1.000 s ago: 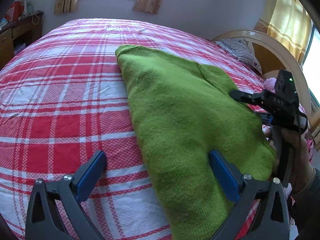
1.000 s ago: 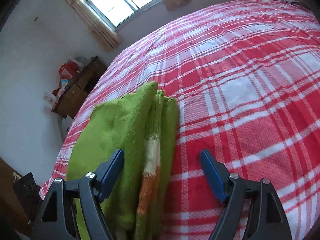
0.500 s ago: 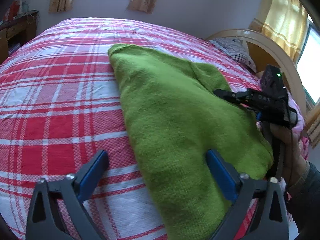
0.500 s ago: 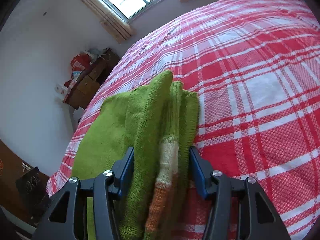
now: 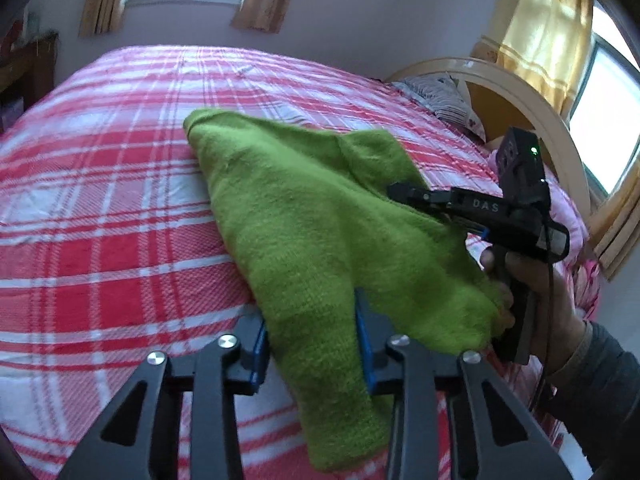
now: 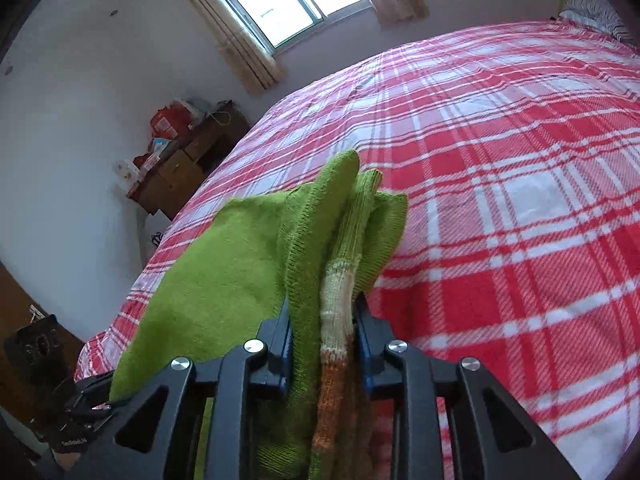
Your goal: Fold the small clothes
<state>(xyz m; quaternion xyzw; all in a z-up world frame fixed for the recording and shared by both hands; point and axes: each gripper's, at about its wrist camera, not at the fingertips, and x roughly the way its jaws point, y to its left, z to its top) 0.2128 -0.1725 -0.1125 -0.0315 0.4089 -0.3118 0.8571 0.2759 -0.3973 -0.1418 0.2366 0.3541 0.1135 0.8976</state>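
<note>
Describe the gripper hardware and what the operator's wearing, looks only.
Both grippers, left gripper and right gripper, are black with cut-out triangular linkage arms, silver pivot screws and blue finger pads. Seen from the left wrist, the right unit has a pistol-style handle, white "DAS" lettering, a green LED and a black cable. The person's sleeve is dark grey.

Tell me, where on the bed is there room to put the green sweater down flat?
The red plaid bedspread lies bare from the green sweater across to the window wall, and past the sweater's far tip toward the striped pillow. It is crowded near the right gripper and the hand holding it.
</note>
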